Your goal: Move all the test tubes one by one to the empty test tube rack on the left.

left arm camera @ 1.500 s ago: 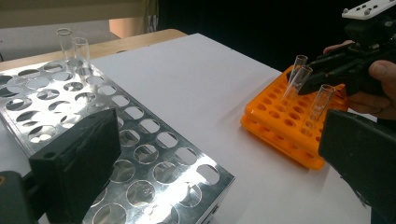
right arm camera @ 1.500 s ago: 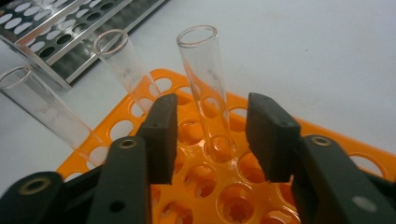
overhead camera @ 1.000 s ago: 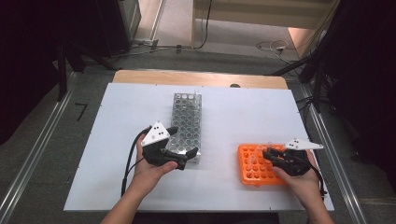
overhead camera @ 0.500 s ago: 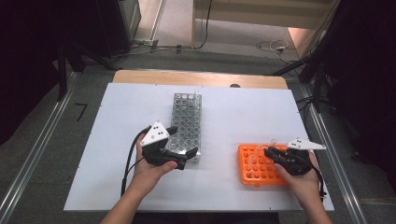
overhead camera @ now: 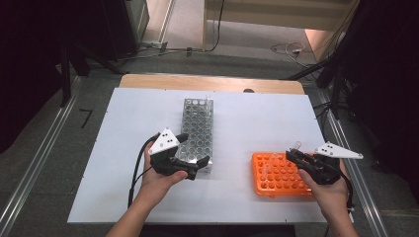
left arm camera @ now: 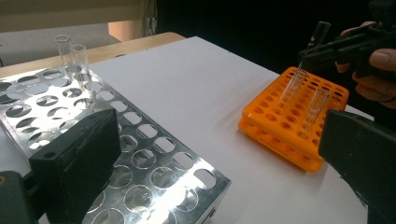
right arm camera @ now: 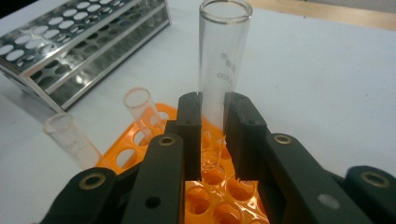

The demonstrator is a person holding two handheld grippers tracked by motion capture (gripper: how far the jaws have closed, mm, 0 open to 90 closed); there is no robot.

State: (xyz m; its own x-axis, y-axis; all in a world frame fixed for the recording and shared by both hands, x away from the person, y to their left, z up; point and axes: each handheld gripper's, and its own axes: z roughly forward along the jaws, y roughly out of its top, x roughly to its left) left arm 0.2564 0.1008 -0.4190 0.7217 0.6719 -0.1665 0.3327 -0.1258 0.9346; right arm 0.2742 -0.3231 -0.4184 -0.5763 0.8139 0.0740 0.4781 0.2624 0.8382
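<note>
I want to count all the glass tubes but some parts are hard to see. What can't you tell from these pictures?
- Bottom of the tube held in the right claw: right gripper view, hidden behind the jaws.
- Print on that tube: right gripper view, too blurred to read.
- Near end of the metal rack: high view, covered by the left claw.
- Two far tubes in the rack: high view, too small.

Bare tabletop [overhead camera: 237,123] is lying open between the metal rack [overhead camera: 196,134] and the orange rack [overhead camera: 279,174]; two upright tubes [right arm camera: 112,126] are crowding the orange rack's near corner.
</note>
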